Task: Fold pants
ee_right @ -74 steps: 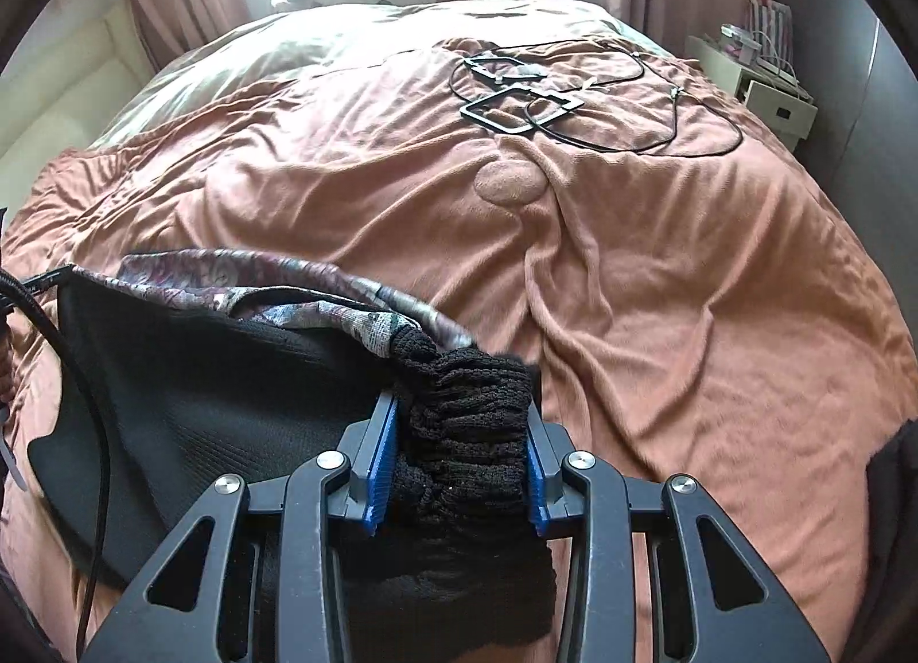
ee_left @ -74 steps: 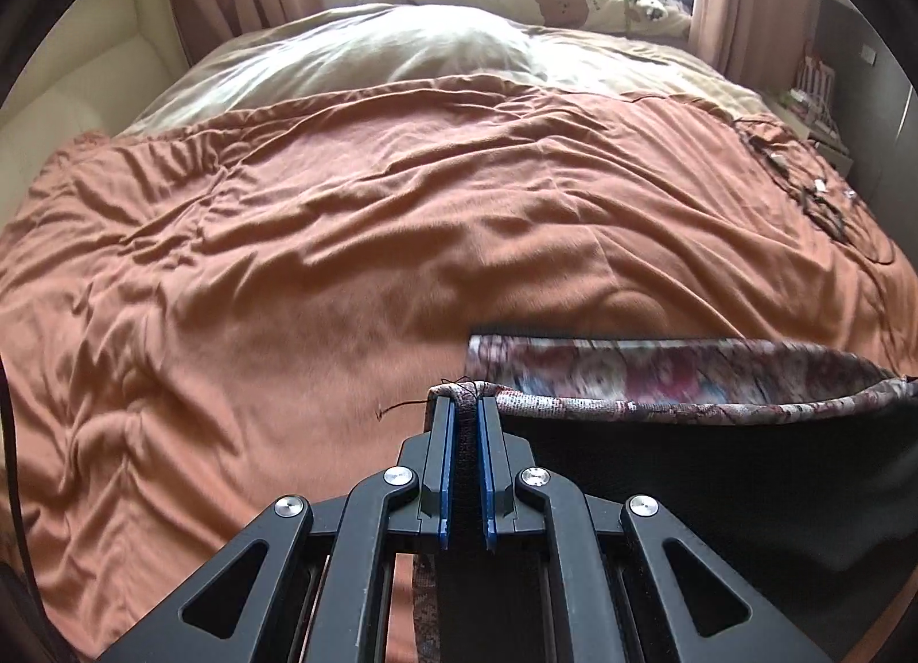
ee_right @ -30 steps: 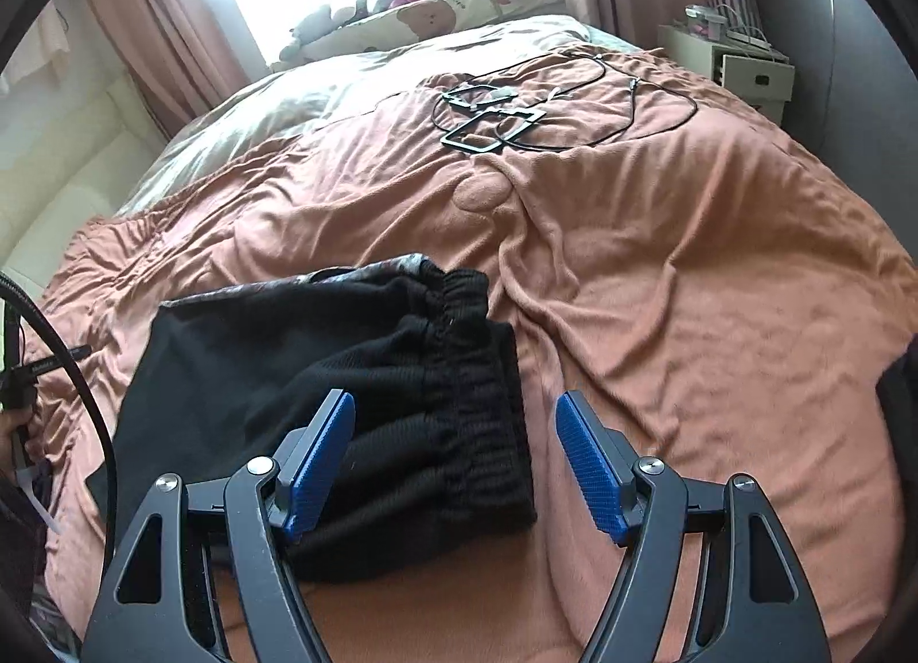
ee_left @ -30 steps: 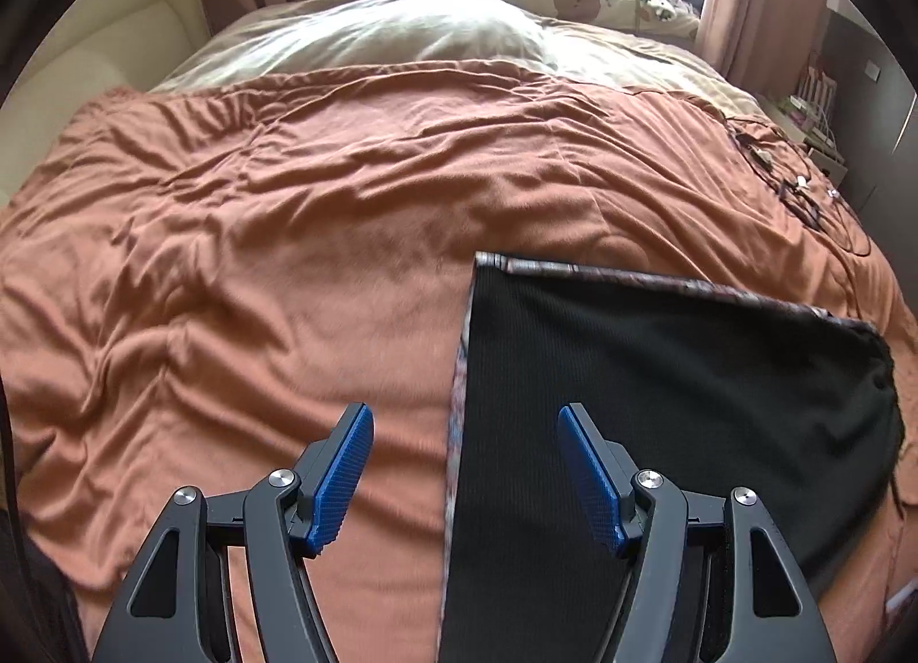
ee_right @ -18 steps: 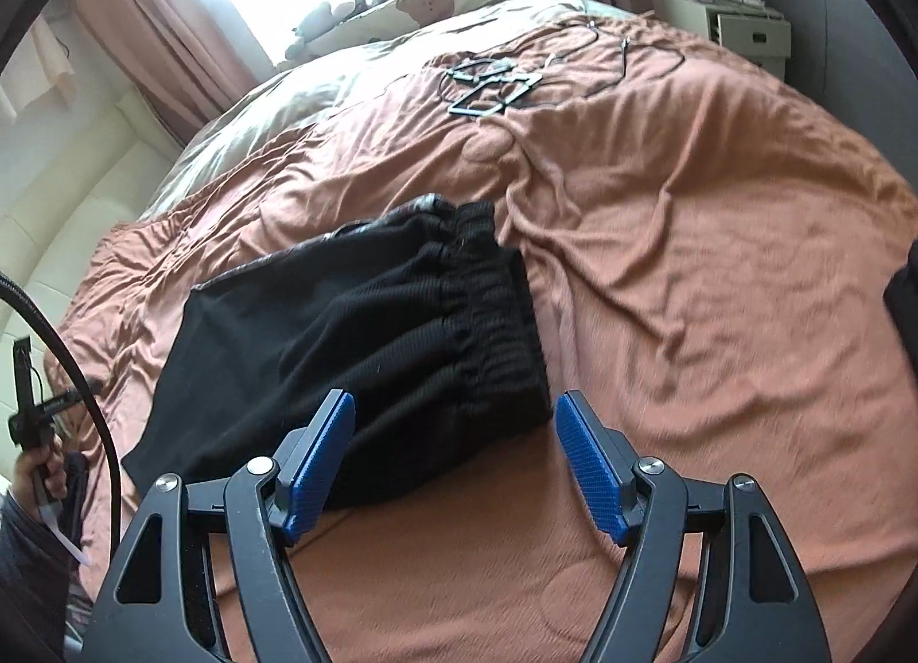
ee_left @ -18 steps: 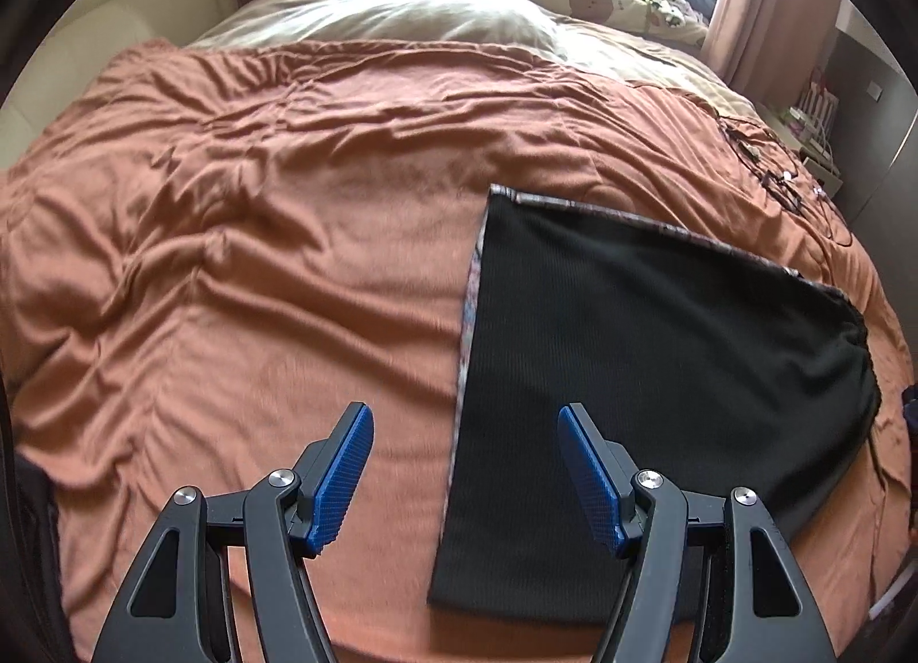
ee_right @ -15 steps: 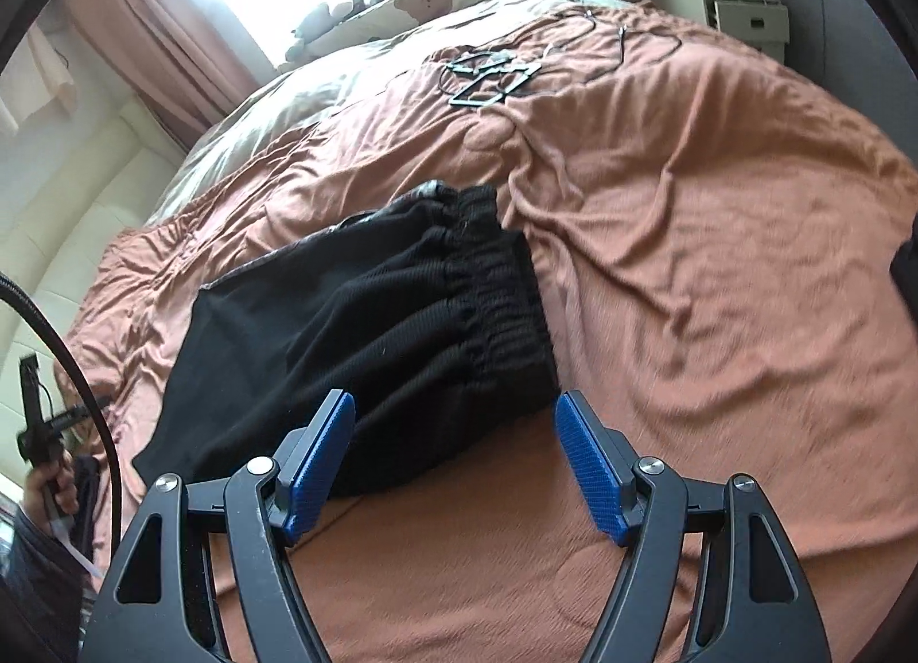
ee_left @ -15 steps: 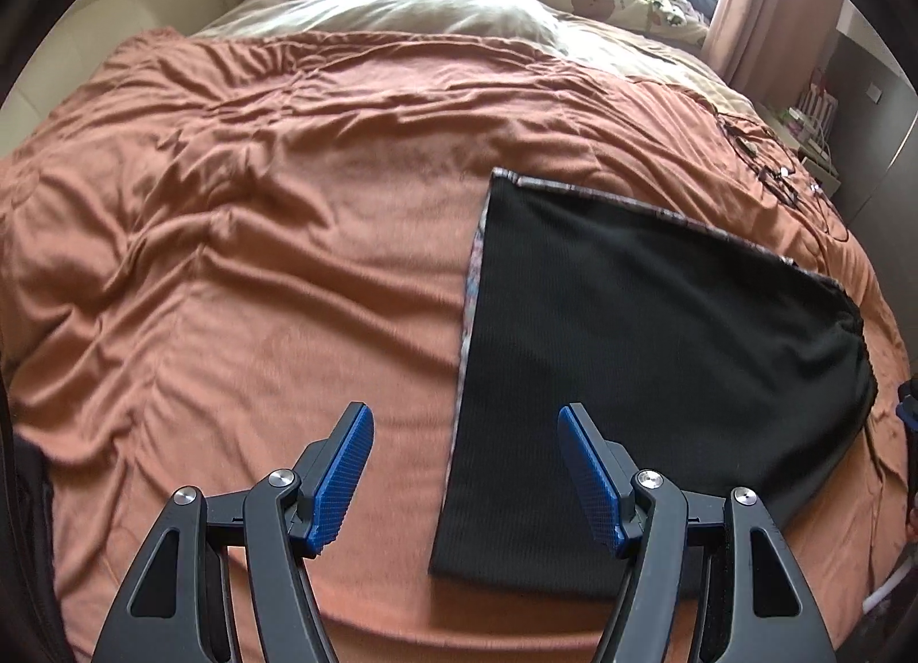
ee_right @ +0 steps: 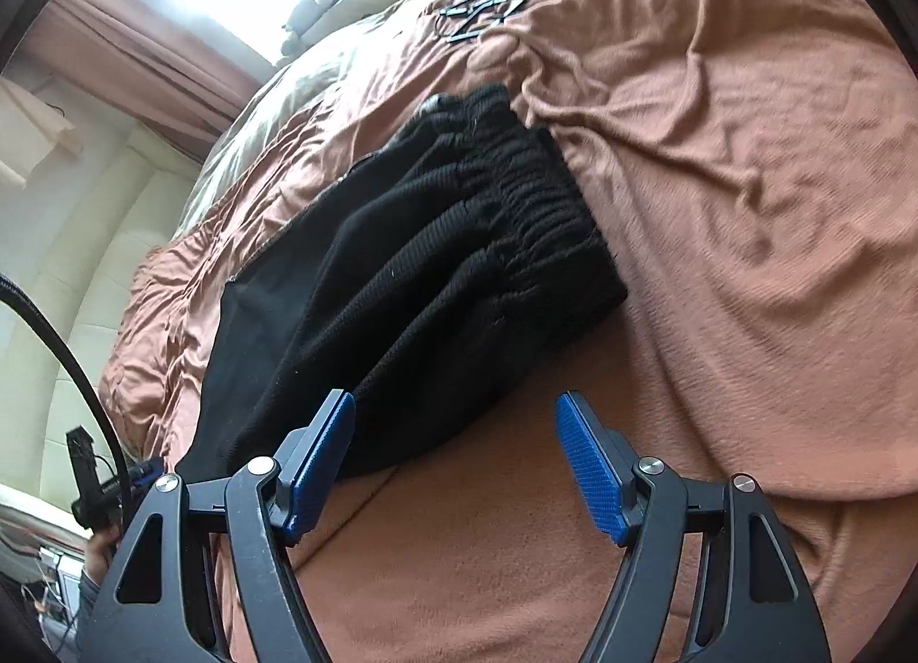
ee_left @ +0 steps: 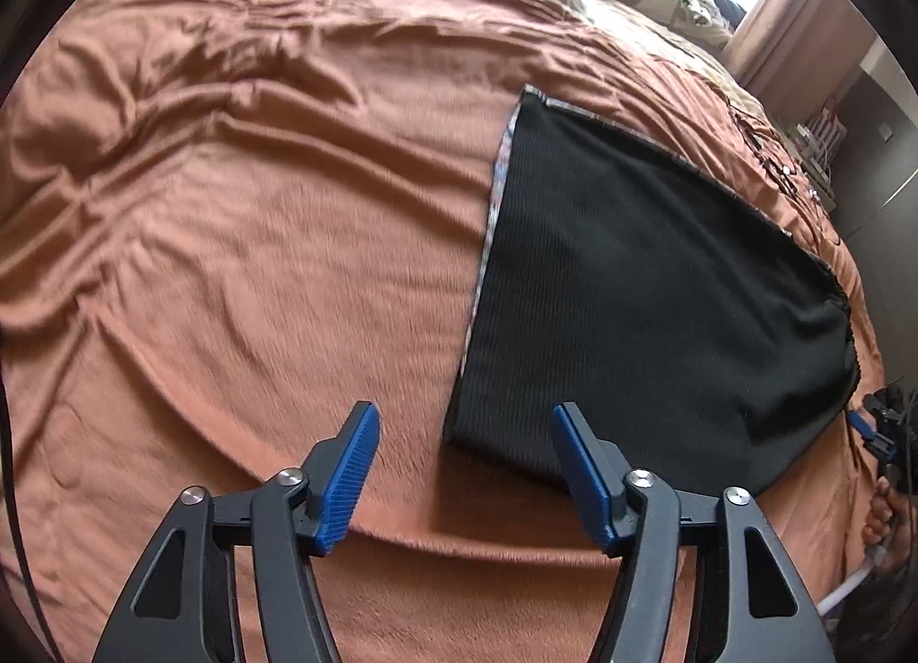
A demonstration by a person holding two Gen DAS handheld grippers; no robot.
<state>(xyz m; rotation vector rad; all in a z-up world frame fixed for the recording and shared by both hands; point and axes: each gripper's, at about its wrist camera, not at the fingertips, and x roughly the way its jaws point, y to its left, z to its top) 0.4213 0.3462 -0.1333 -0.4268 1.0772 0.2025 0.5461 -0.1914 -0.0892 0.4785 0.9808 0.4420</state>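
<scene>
I had the pants (ee_left: 648,296) lying flat on the bed's rust-brown blanket (ee_left: 241,238), folded into a compact black panel with a thin strip of patterned fabric showing along its left edge. From the right wrist view, the gathered elastic waistband (ee_right: 533,192) sat at the far right end of the bundle, stacked in several layers, which told me more than one fold was already in. My left gripper (ee_left: 465,468) hung above the near left corner of the panel, jaws spread wide and holding nothing. My right gripper (ee_right: 453,462) was likewise spread apart and empty, poised over the near edge of the pants with bare blanket between its fingers. Neither gripper touched the cloth. I judged the task to be at or very near its end: the edges looked reasonably square in the left view, though the waistband end bulged and the layers there were not quite flush. At most a final smoothing or one more fold across the length seemed left, if a smaller package was wanted. A tangle of cables (ee_right: 487,9) lay further up the bed, well apart from the pants.
</scene>
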